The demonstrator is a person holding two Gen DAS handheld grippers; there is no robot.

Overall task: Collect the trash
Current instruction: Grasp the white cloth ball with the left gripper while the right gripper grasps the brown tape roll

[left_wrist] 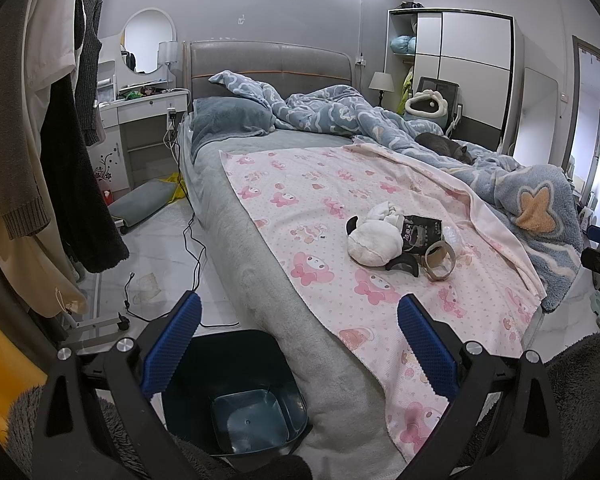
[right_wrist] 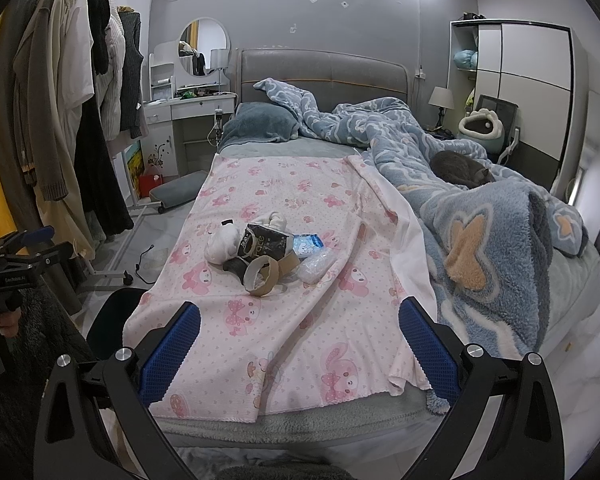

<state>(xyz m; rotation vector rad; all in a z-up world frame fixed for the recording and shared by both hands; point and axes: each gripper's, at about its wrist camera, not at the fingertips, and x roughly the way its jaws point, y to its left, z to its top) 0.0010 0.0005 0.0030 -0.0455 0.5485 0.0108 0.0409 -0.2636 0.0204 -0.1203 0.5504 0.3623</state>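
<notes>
A pile of trash lies on the pink sheet (right_wrist: 283, 208) of the bed: a black snack packet (right_wrist: 265, 246) (left_wrist: 422, 234), an empty cardboard tape ring (right_wrist: 261, 278) (left_wrist: 440, 262), crumpled white tissue (right_wrist: 221, 246) (left_wrist: 374, 244), a clear crumpled plastic bag (right_wrist: 318, 266) and a light-blue wrapper (right_wrist: 308, 244). A dark bin (left_wrist: 239, 396) stands on the floor by the bed's near corner, below my left gripper (left_wrist: 297, 344). My left gripper is open, empty, well short of the pile. My right gripper (right_wrist: 300, 344) is open and empty above the sheet's near edge.
A grey cat (right_wrist: 462, 168) sleeps on the blue blanket (right_wrist: 480, 240) at the right. A clothes rack (right_wrist: 79, 120) with hanging garments stands at the left, and cables (left_wrist: 187, 264) trail on the floor beside the bed. A white dresser (left_wrist: 139, 120) stands at the back left.
</notes>
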